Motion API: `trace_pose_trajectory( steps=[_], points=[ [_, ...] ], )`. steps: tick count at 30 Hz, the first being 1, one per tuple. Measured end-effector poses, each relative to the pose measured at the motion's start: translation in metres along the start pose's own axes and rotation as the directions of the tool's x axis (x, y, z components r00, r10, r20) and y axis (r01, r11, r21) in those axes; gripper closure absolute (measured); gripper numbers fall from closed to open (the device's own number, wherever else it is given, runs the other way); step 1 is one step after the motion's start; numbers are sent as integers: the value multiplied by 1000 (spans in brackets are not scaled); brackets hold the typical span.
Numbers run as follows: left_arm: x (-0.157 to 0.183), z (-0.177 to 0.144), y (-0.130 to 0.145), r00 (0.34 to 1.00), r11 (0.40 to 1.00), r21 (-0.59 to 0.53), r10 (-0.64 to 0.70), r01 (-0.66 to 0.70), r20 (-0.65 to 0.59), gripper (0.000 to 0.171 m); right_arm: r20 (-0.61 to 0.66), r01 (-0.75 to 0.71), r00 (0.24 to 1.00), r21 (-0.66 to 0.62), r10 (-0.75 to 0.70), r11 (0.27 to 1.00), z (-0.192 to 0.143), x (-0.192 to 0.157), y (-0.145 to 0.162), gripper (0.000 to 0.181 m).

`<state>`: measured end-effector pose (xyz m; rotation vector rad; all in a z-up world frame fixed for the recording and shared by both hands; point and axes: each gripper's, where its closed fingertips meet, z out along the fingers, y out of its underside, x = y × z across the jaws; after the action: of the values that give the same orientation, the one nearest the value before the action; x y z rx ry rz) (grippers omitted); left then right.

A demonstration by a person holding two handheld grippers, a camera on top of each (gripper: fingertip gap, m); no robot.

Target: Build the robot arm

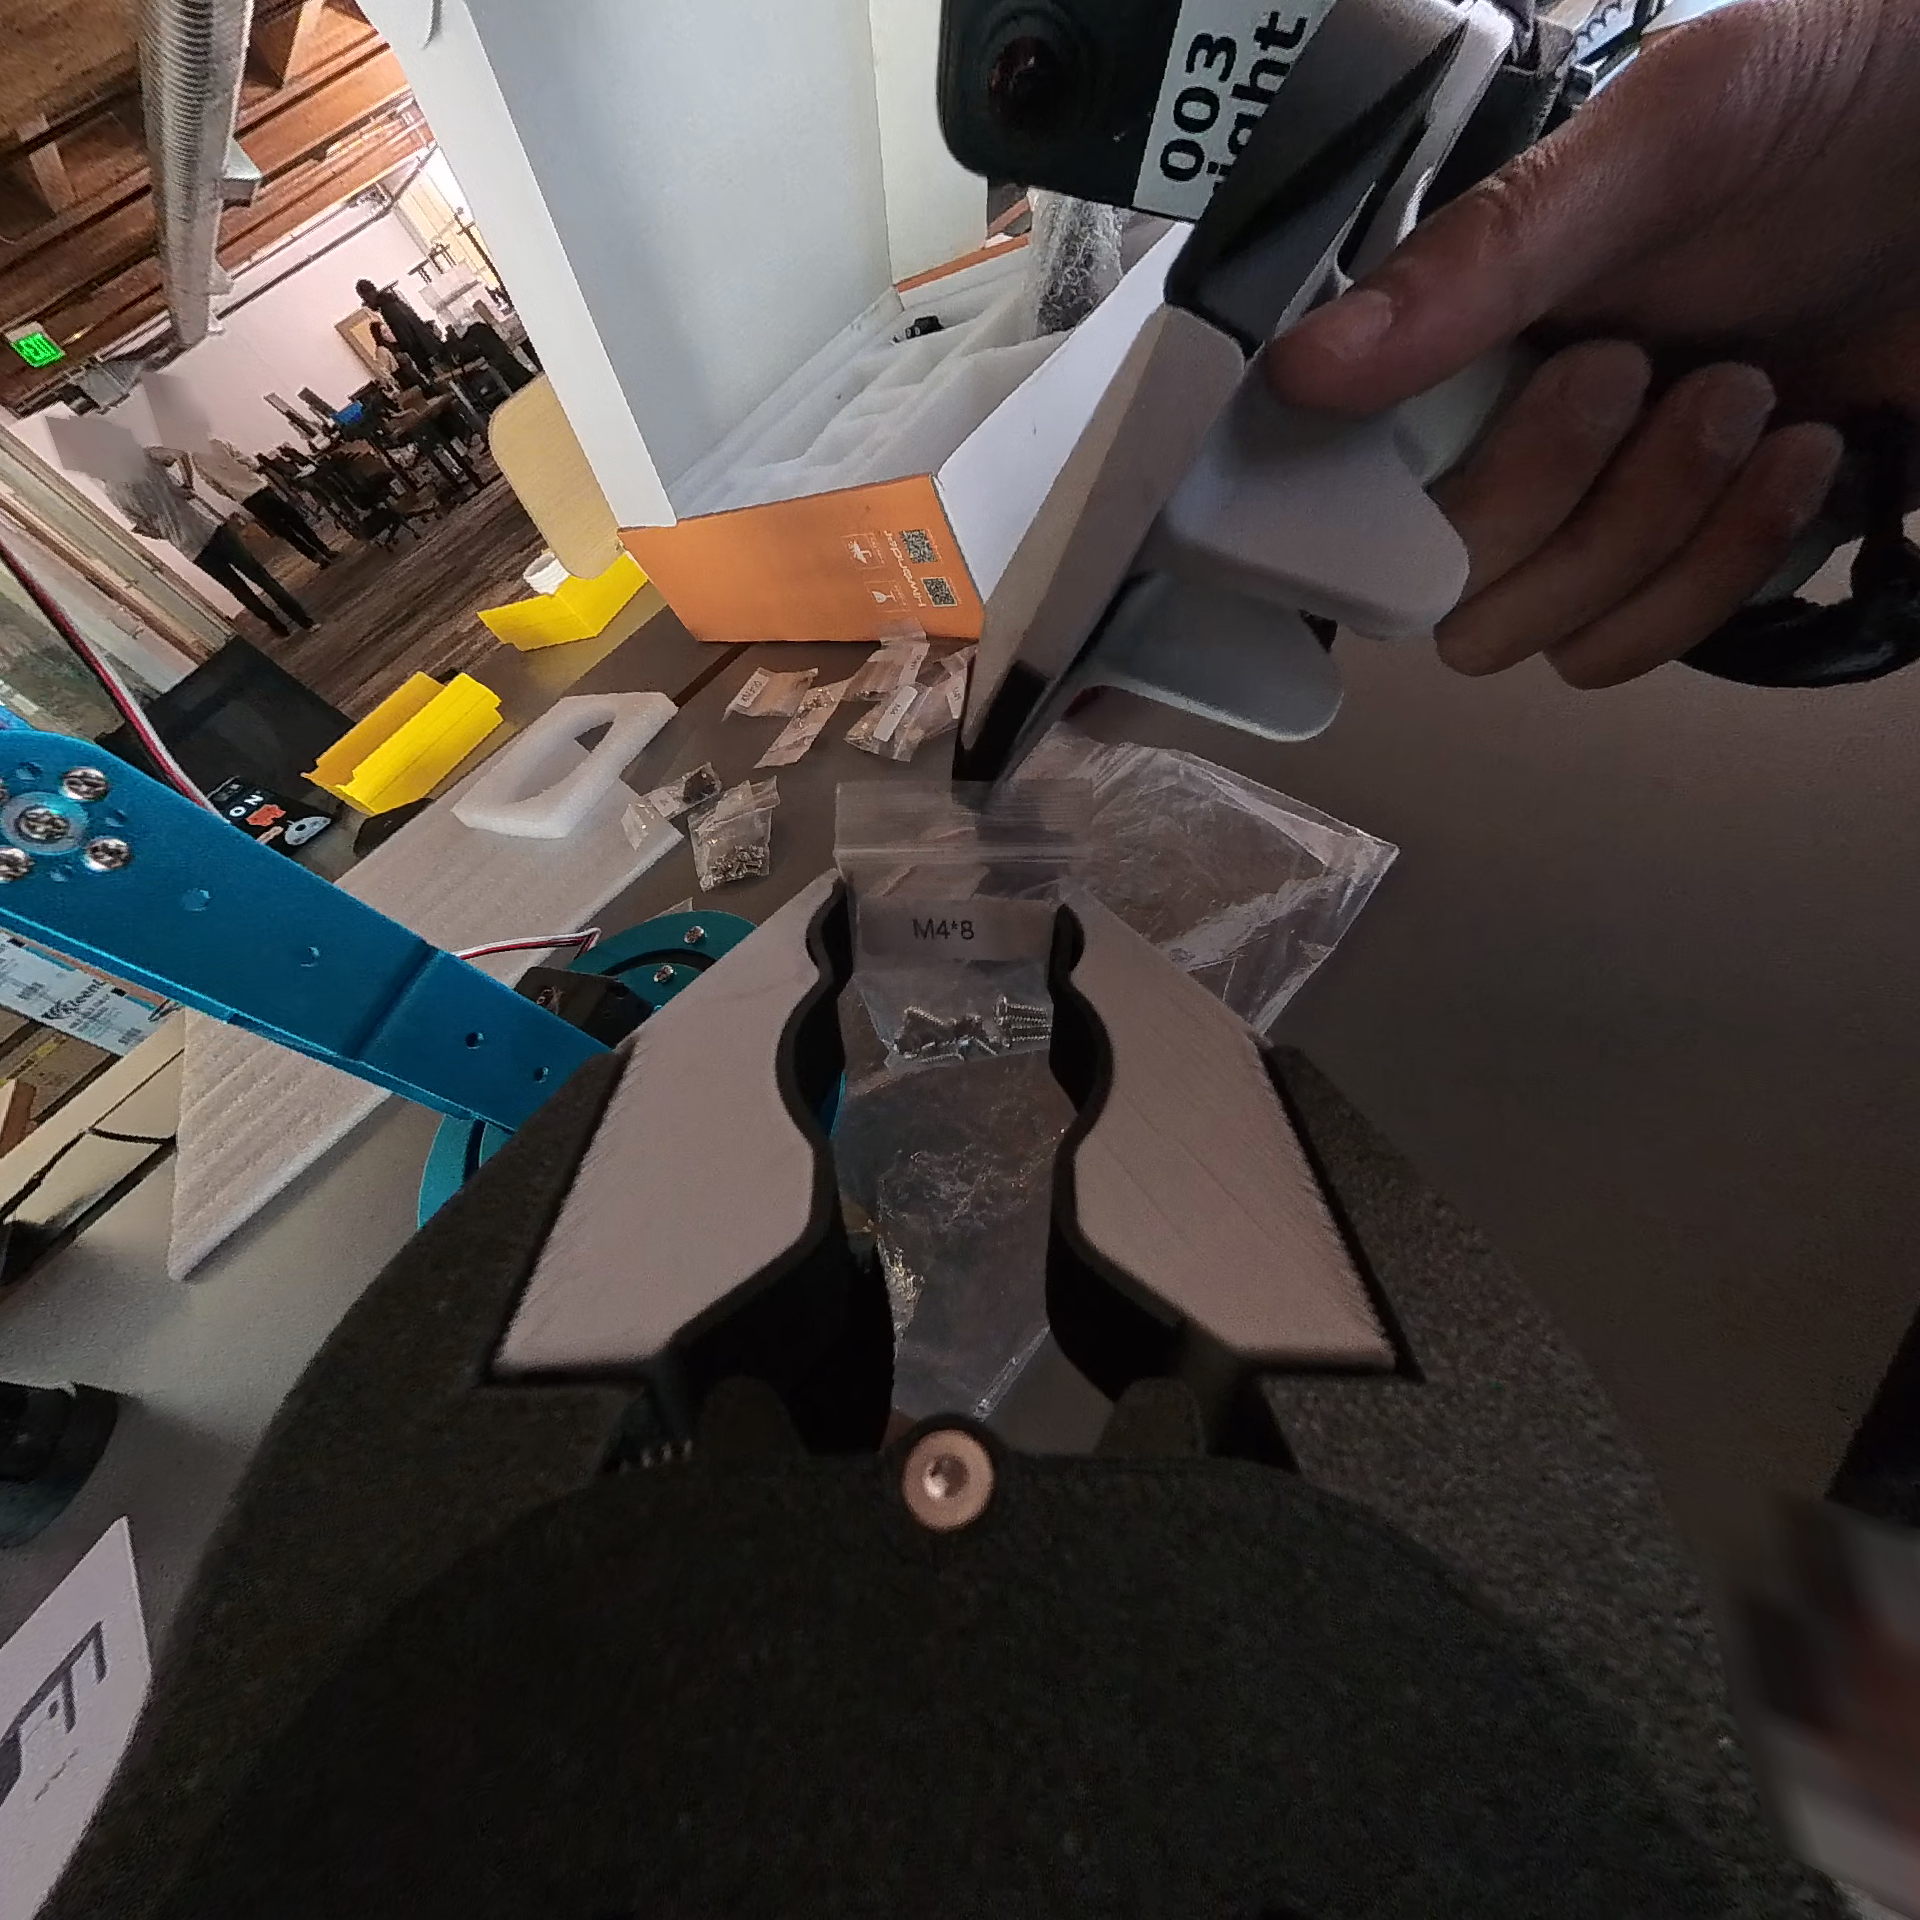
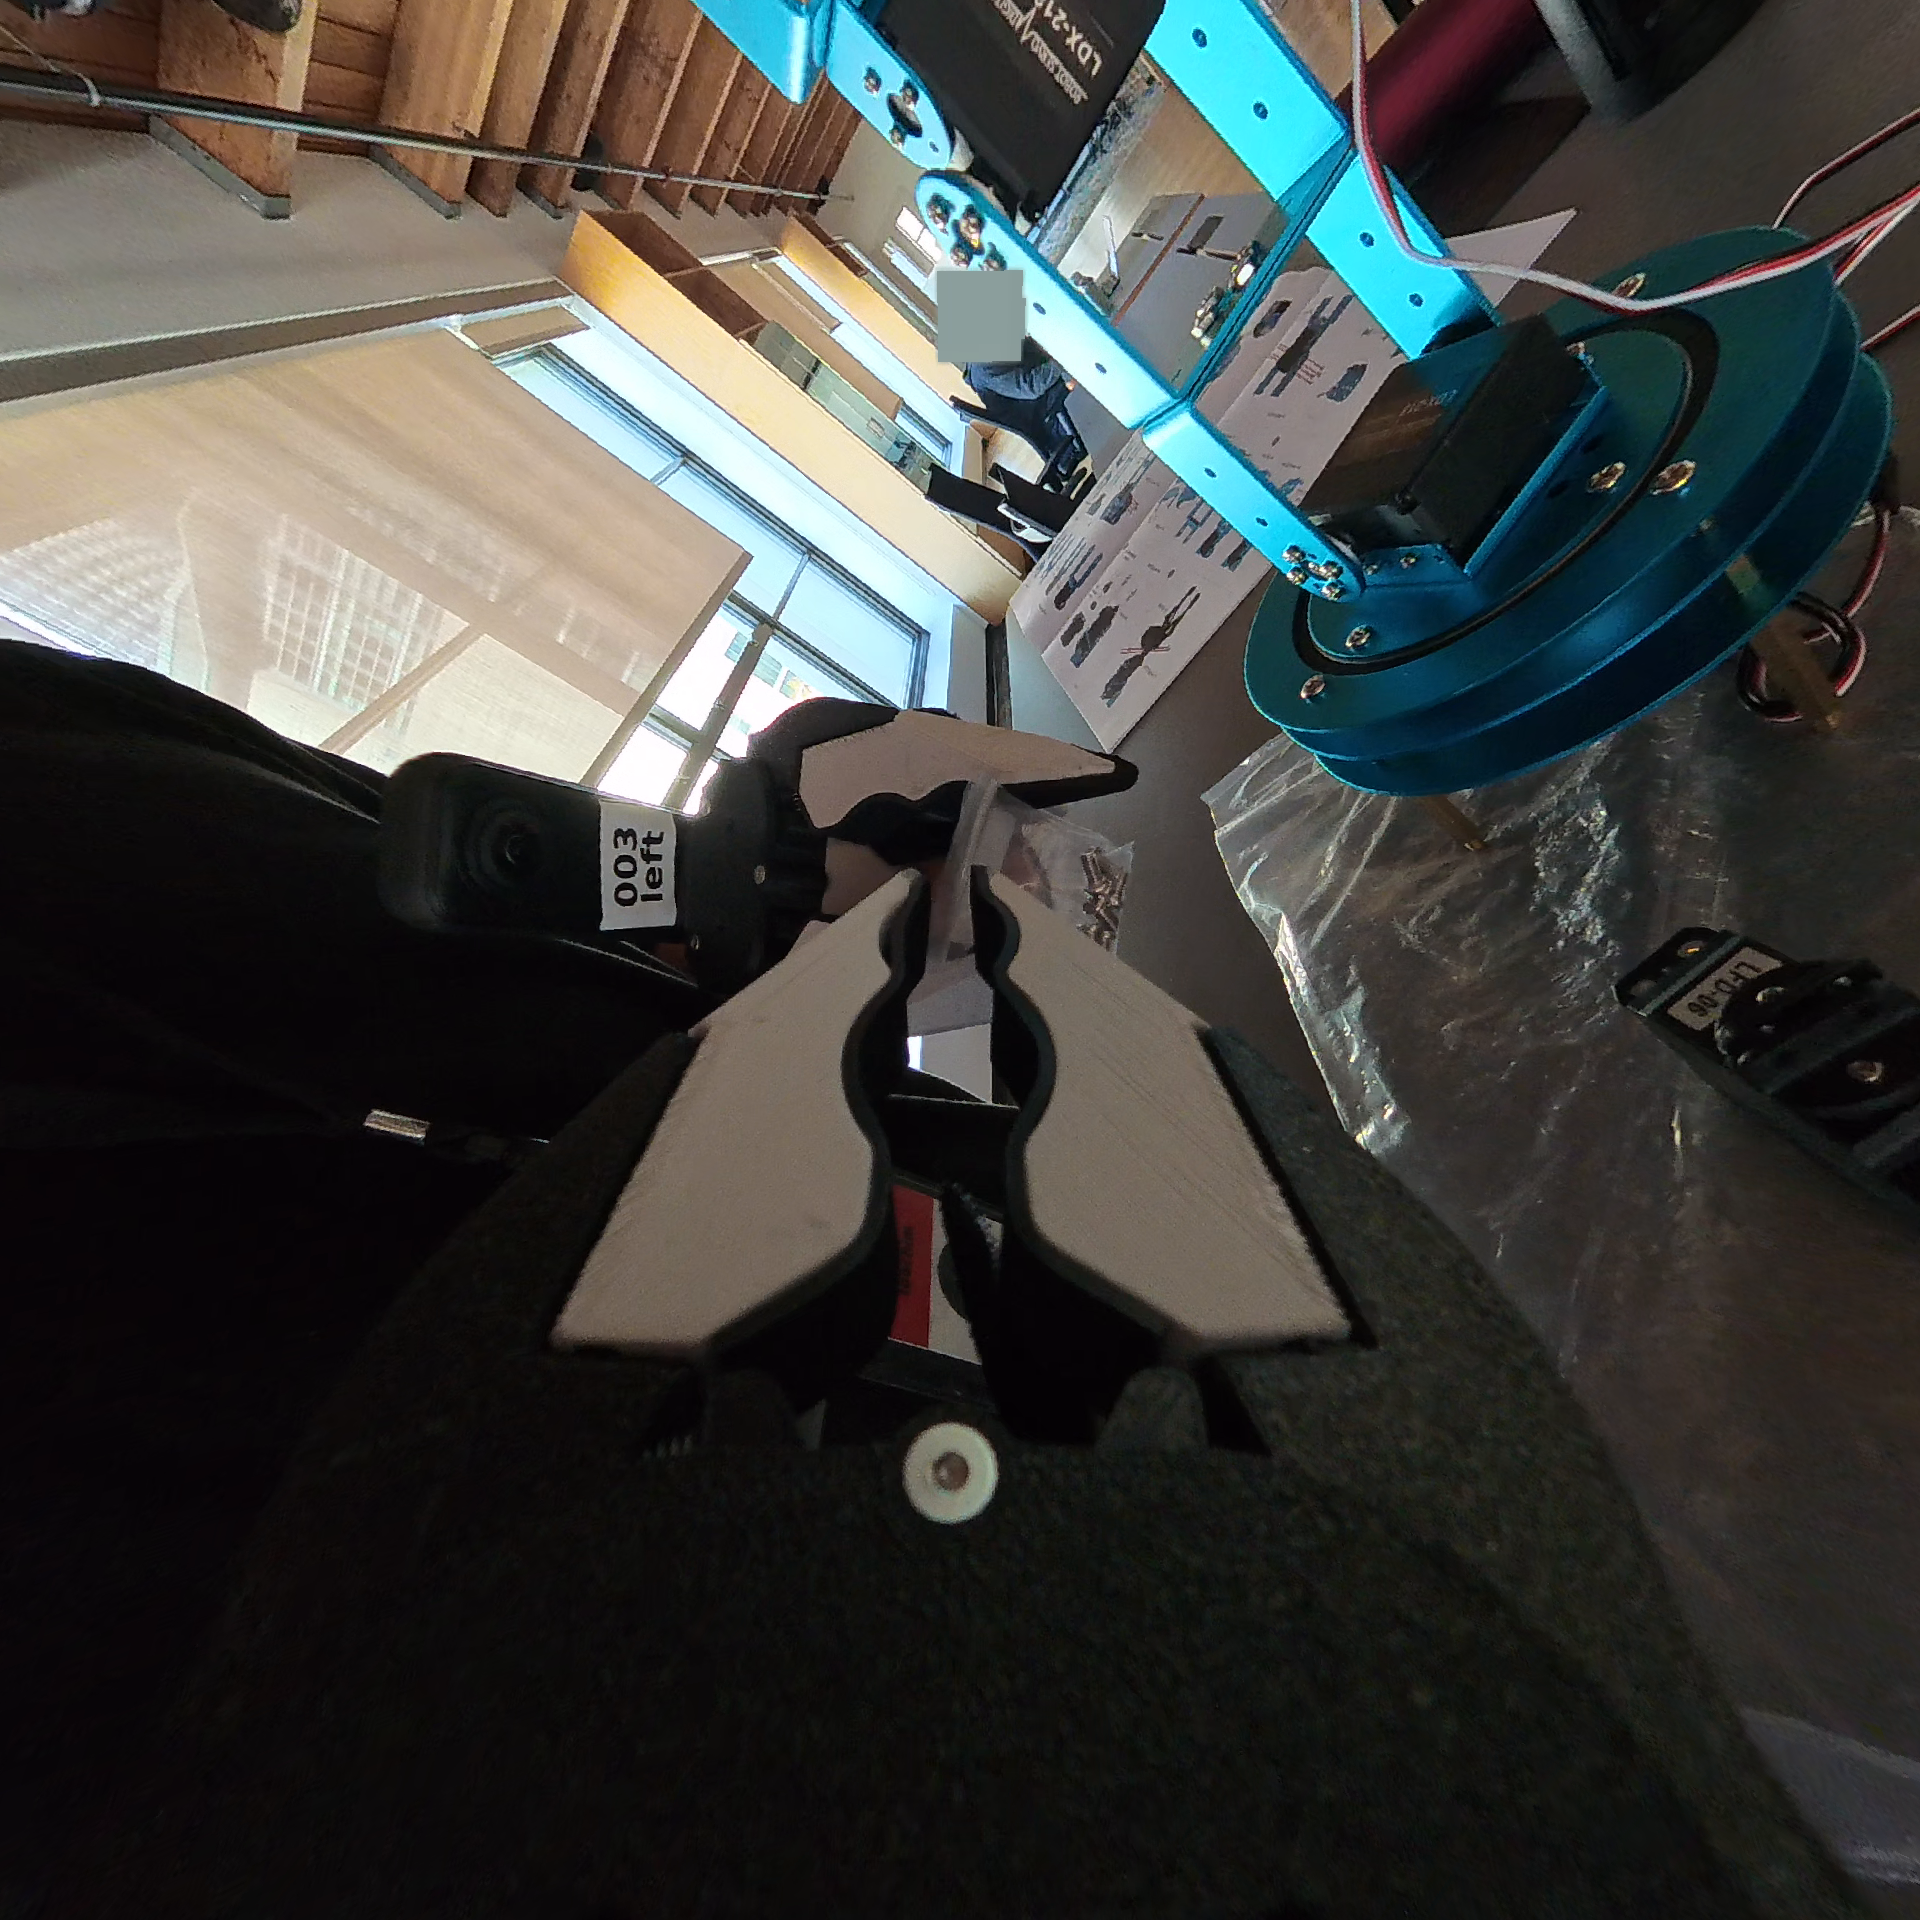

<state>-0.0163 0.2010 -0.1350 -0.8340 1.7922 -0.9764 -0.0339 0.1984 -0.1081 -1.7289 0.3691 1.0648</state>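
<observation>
A small clear zip bag of screws (image 1: 956,997) with a white label is held up between both grippers. My left gripper (image 1: 951,914) is closed on the bag's two sides, with the jaws partly apart and the bag spanning the gap. My right gripper (image 1: 982,774), held by a hand (image 1: 1621,416), comes in from the upper right and pinches the bag's top strip. In the right wrist view my right gripper (image 2: 945,883) is nearly closed on that thin strip (image 2: 958,930), and the left gripper's fingers (image 2: 966,753) show just behind it.
A blue robot arm on a round base (image 2: 1579,540) stands on the grey table (image 1: 1558,1039). A large clear plastic bag (image 1: 1195,873) lies under the grippers. Also there: several small screw bags (image 1: 732,836), white foam (image 1: 561,769), yellow bins (image 1: 416,738), an orange-and-white box (image 1: 810,561) and a black servo (image 2: 1787,1039). Less than 4 cm separates the two grippers' tips.
</observation>
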Motion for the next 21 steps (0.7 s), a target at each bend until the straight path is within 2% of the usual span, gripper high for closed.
trace_pose_trajectory(
  steps=[21],
  points=[
    [3,2,7,1000,999,-39,21,-21,7,137,-113,54,992,-46,-59,997,0,9,5,174]
  ],
)
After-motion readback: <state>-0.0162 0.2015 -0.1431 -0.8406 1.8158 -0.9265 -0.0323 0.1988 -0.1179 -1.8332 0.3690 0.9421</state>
